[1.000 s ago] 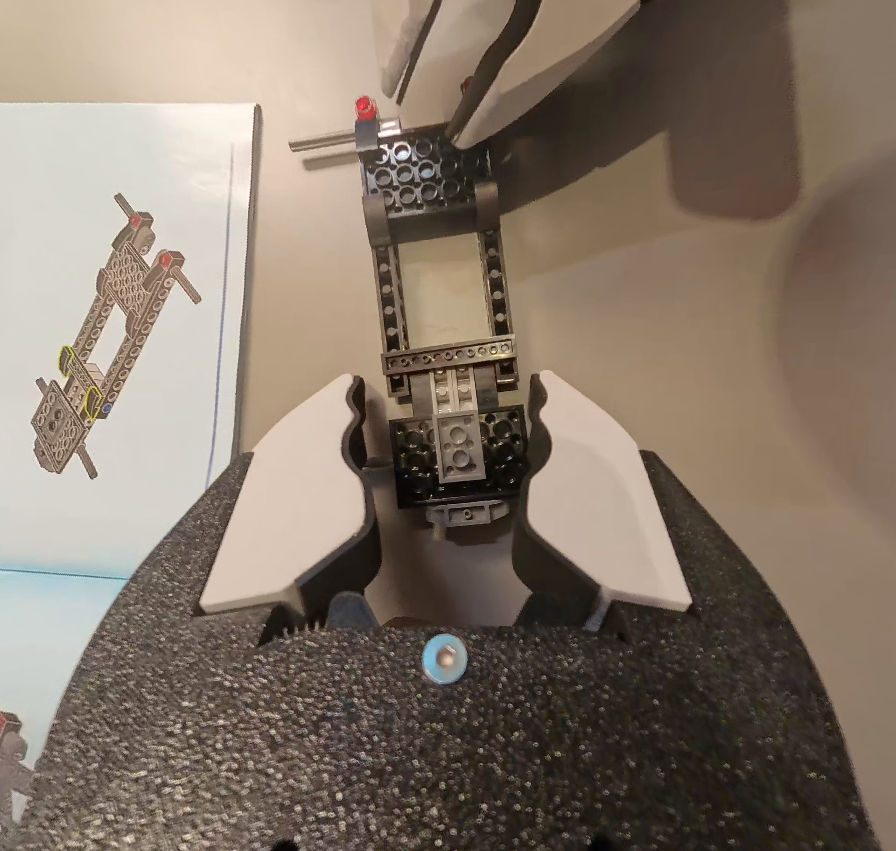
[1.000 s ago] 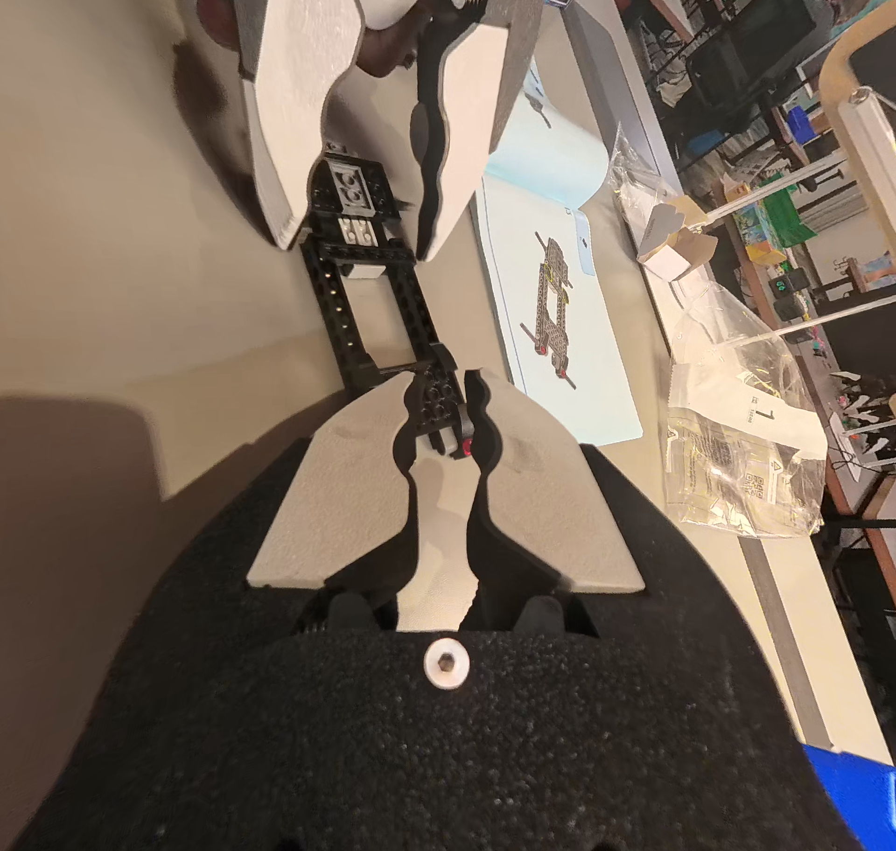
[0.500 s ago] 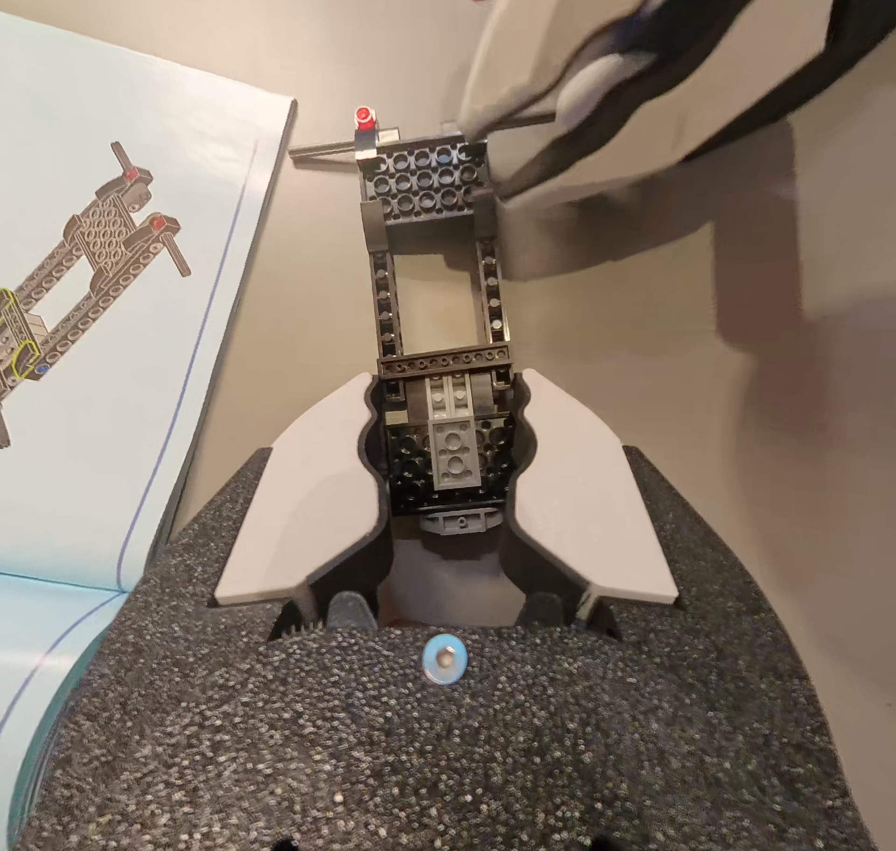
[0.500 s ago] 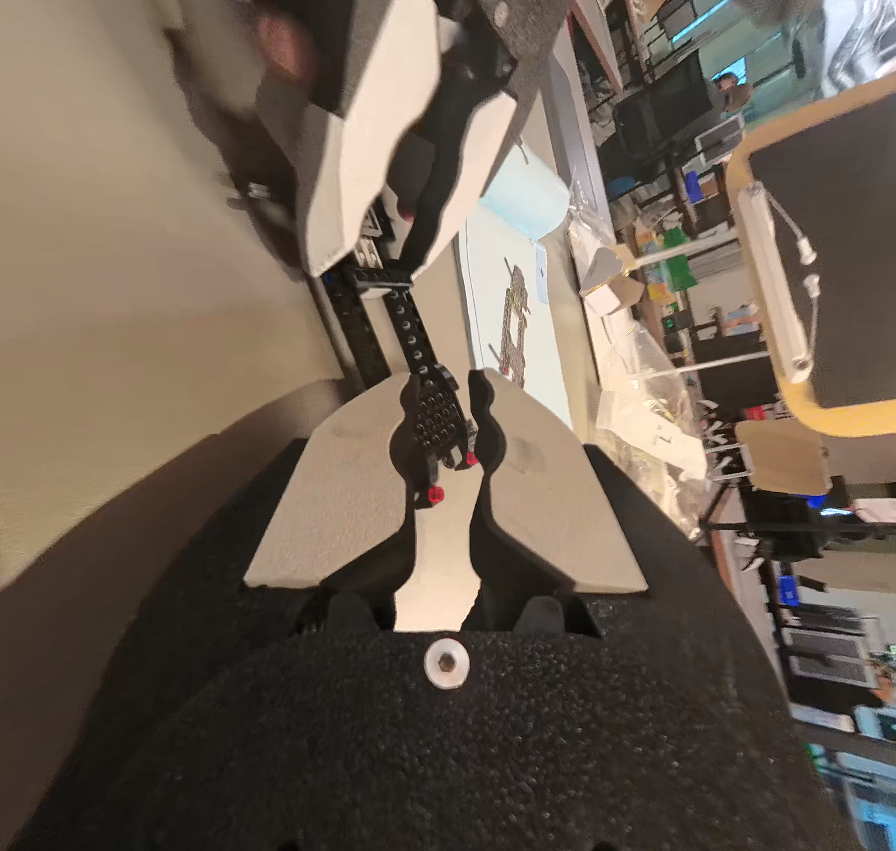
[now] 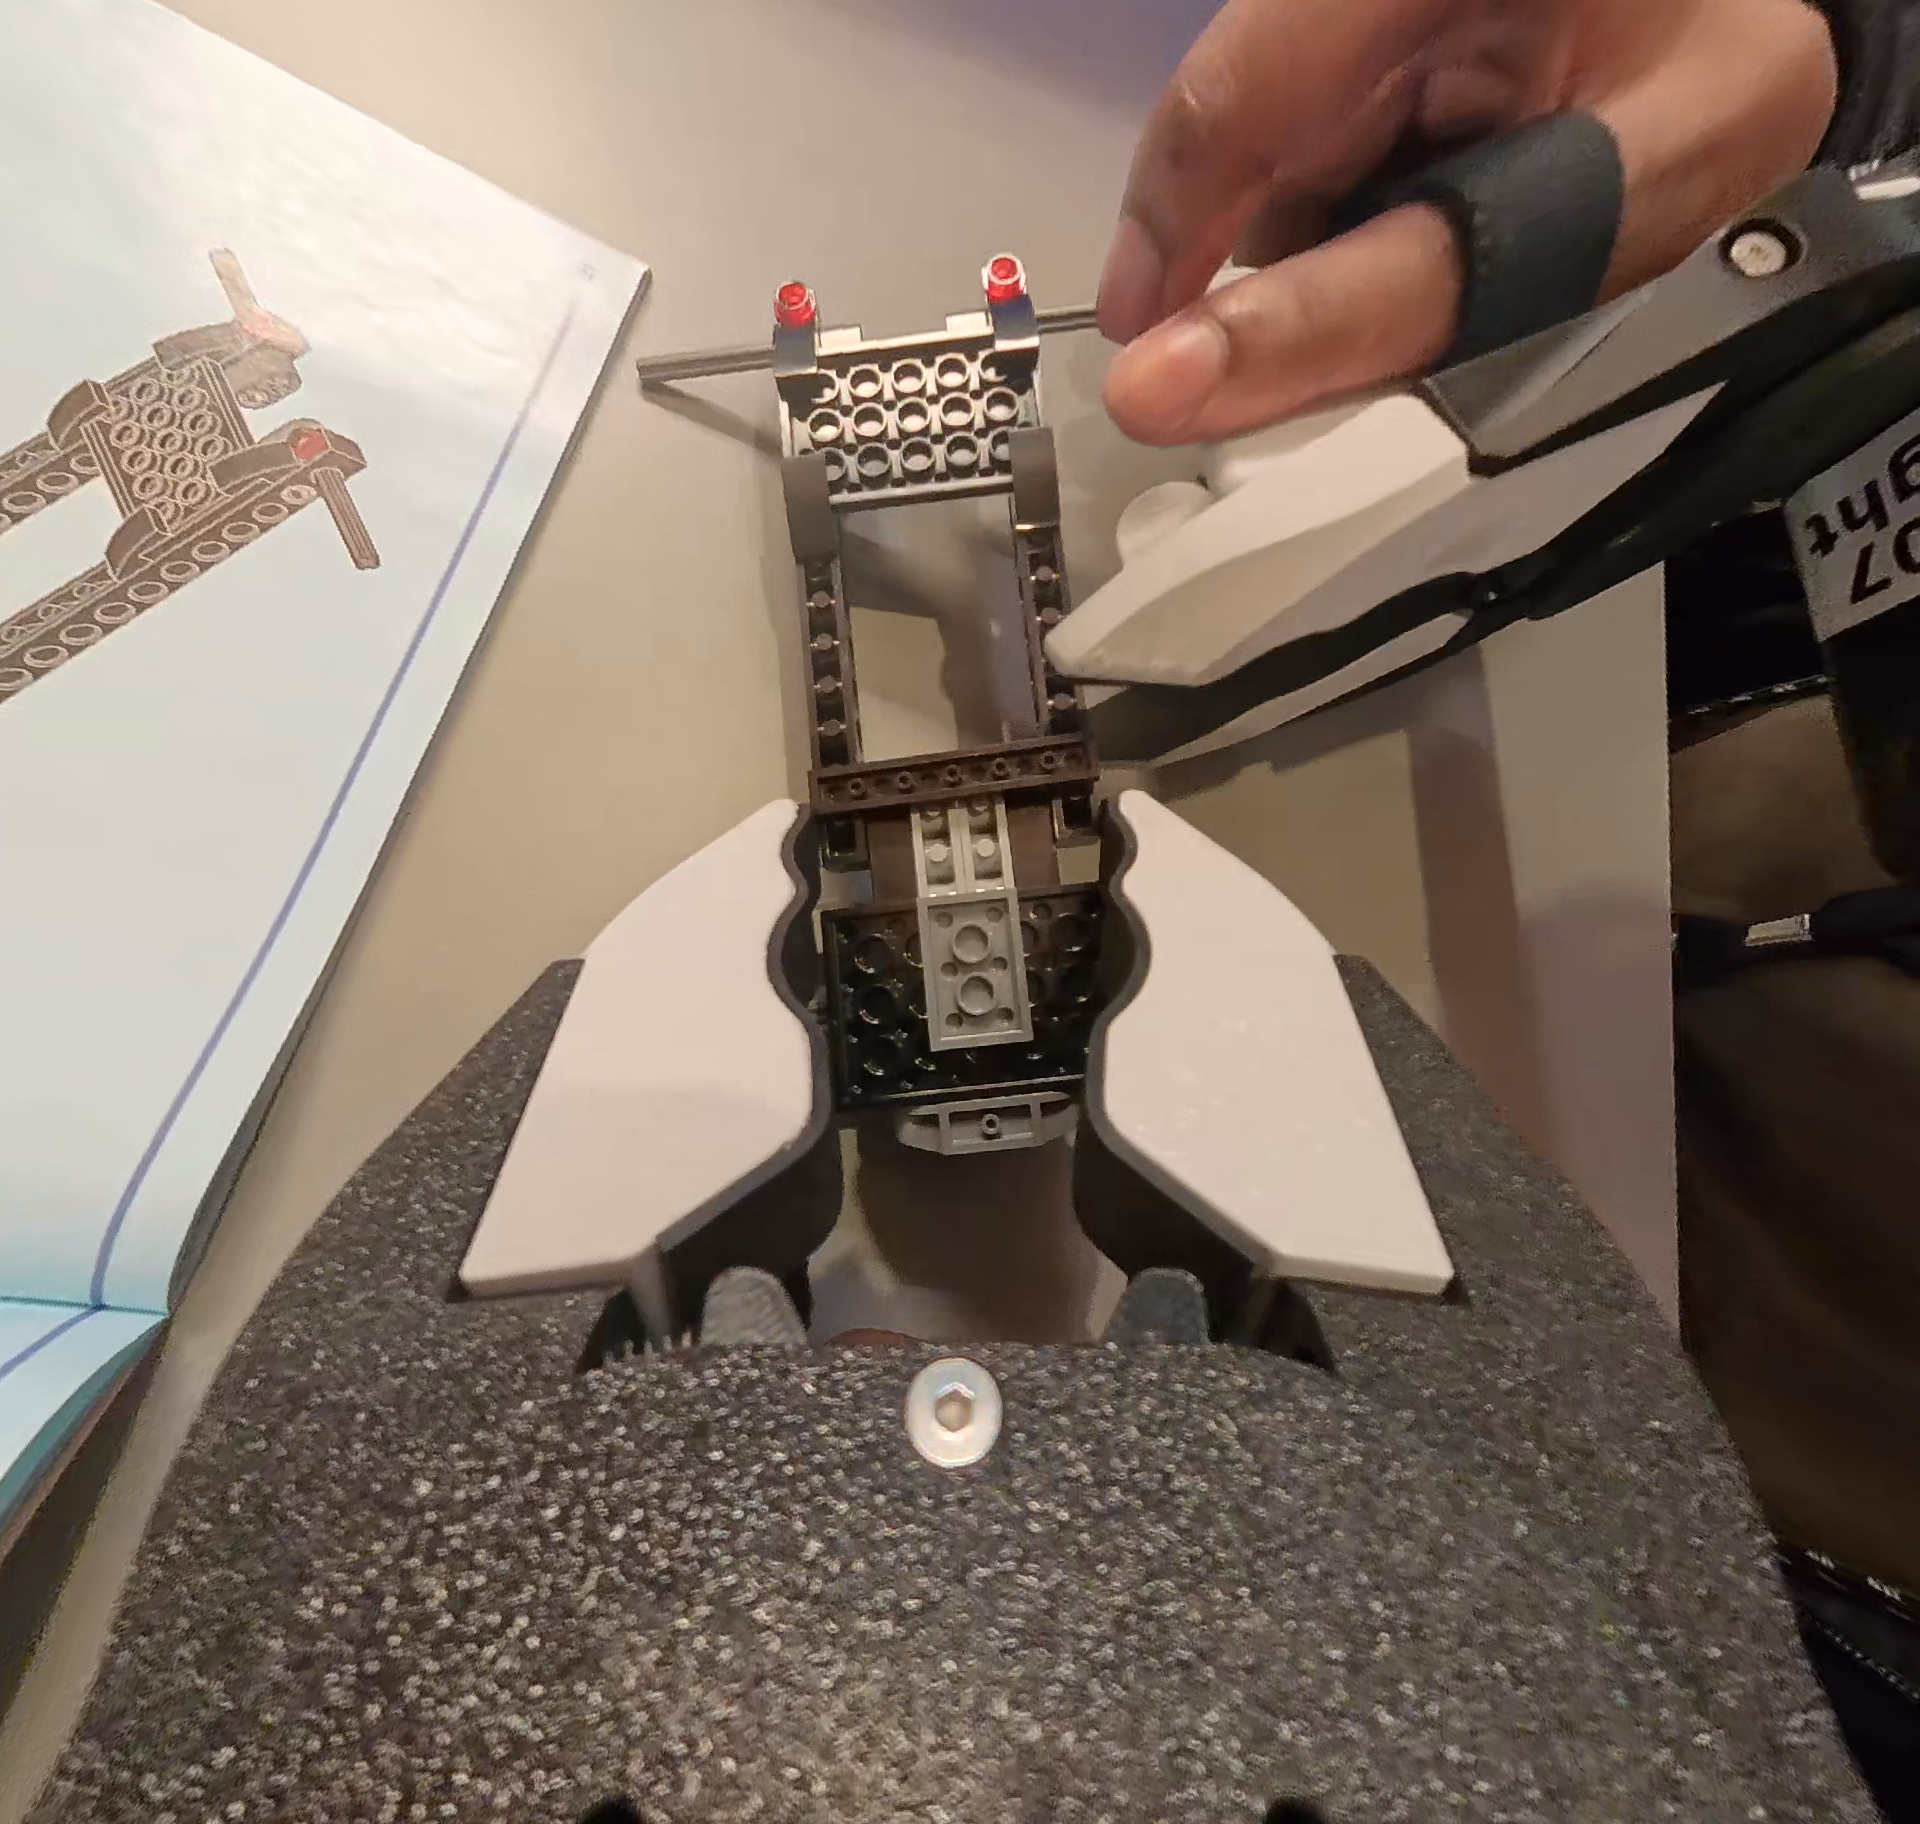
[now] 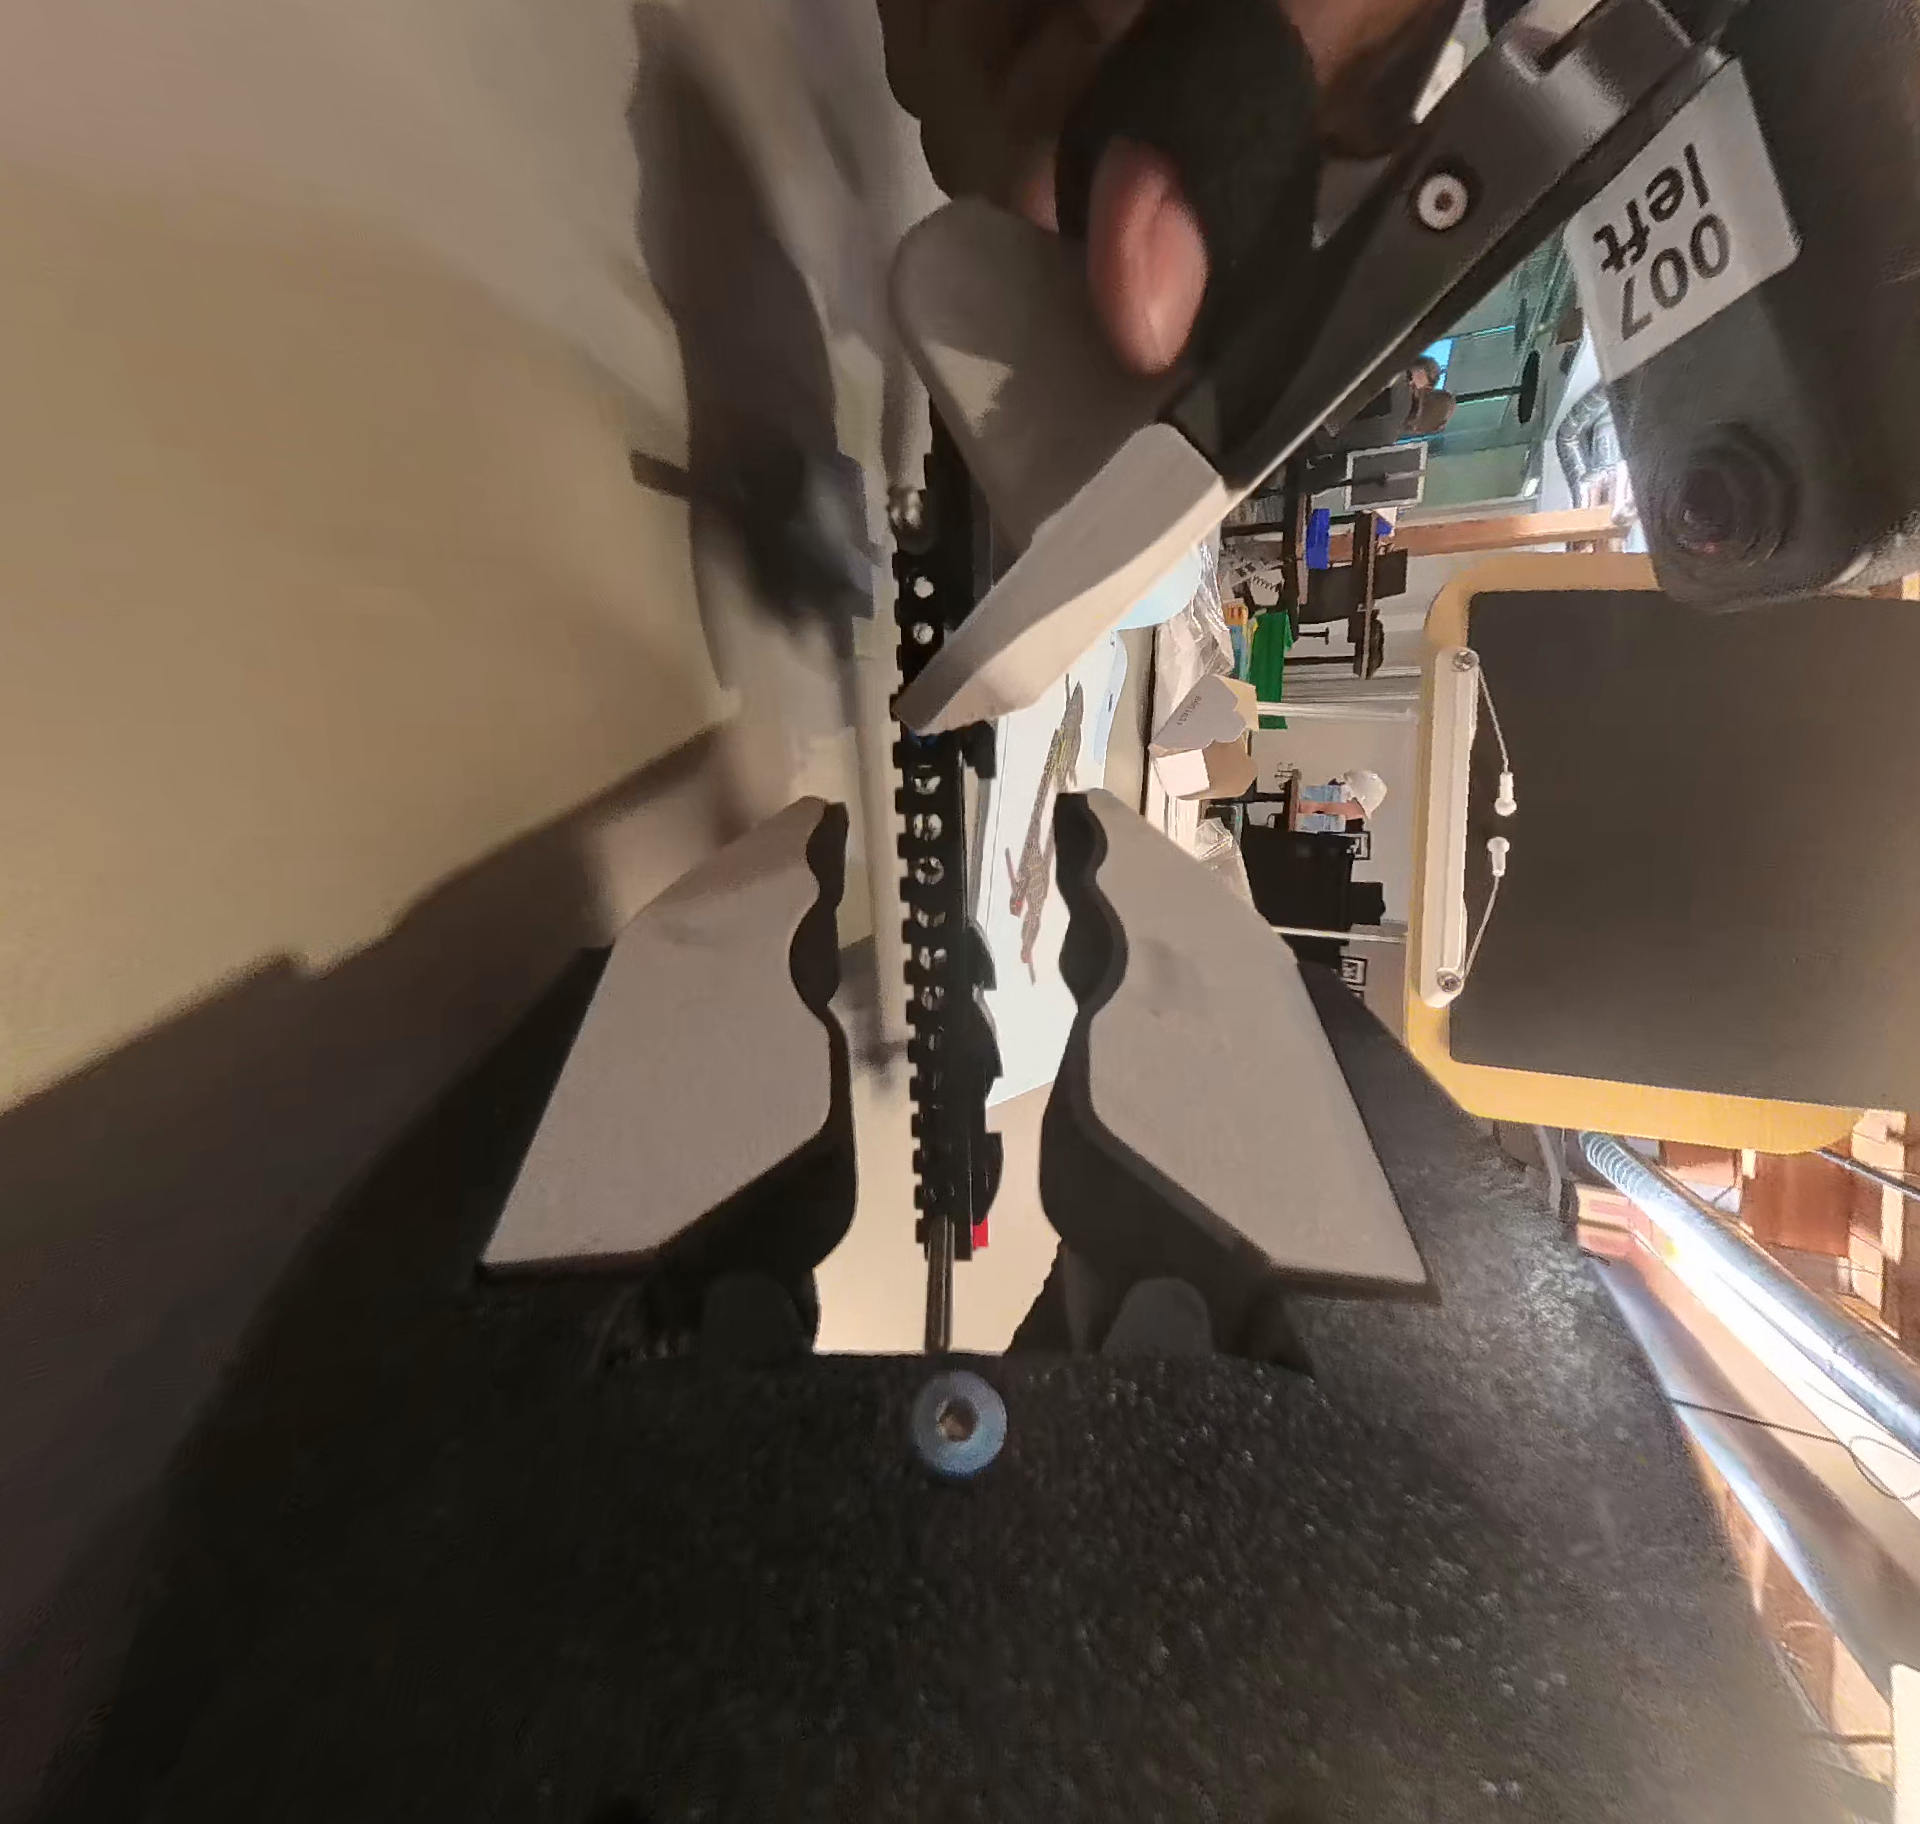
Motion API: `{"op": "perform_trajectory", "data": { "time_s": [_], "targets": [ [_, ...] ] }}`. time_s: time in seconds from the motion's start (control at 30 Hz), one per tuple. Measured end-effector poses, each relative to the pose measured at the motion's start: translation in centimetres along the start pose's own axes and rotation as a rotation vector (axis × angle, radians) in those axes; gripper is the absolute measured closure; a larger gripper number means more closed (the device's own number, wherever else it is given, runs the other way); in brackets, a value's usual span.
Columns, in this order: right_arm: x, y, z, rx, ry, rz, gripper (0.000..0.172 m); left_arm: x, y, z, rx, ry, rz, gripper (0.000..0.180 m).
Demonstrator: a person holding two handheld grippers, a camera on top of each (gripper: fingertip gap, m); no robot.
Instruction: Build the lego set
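Observation:
A long black brick frame (image 5: 914, 424) with grey plates, two red studs and a thin grey axle lies ahead in the left wrist view. My left gripper (image 5: 956, 818) is shut on the frame's near end, with both pads against the black block. My right gripper (image 5: 1075, 699) comes in from the right and is open astride the frame's right side beam. In the right wrist view the frame (image 6: 935, 891) shows edge-on between the right gripper's (image 6: 948, 810) pads, with a gap on each side. A left gripper finger (image 6: 1039, 579) lies against the frame farther off.
An open instruction booklet (image 5: 260, 424) lies on the beige table (image 5: 623, 60) to the left of the frame. A hand (image 5: 1351, 112) rests on the right gripper. Beyond the table edge are a small cardboard box (image 6: 1205, 735), clear bags and a yellow-rimmed black panel (image 6: 1662, 839). My two grippers' fingertips are within a few centimetres of each other.
My left gripper closed on the frame's near end and stays shut on it. My right gripper let go of the far end, opened, and moved to the right side beam.

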State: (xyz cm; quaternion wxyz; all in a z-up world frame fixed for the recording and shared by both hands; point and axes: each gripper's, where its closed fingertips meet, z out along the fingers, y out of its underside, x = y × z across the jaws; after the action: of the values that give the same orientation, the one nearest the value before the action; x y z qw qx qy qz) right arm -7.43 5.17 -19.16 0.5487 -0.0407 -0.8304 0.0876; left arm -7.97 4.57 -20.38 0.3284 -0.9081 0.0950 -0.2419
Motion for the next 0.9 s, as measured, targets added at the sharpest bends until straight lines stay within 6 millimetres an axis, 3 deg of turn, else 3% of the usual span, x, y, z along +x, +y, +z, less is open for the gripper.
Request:
{"op": "perform_trajectory", "data": {
  "time_s": [0.23, 0.47, 0.9],
  "targets": [
    [0.2, -0.8, 0.6, 0.007, 0.006, -0.043, 0.135, 0.1, 0.0, 0.0, -0.010, 0.001, 0.005, 0.129],
    [-0.3, -0.2, 1.2, -0.017, 0.000, -0.091, 0.154, 0.5, 0.0, 0.1, -0.025, -0.002, 0.029, 0.129],
    [-0.1, 0.2, 1.3, -0.022, -0.045, -0.076, 0.156, 0.5, -0.1, 0.0, -0.019, -0.003, 0.047, 0.127]
  ]
}}
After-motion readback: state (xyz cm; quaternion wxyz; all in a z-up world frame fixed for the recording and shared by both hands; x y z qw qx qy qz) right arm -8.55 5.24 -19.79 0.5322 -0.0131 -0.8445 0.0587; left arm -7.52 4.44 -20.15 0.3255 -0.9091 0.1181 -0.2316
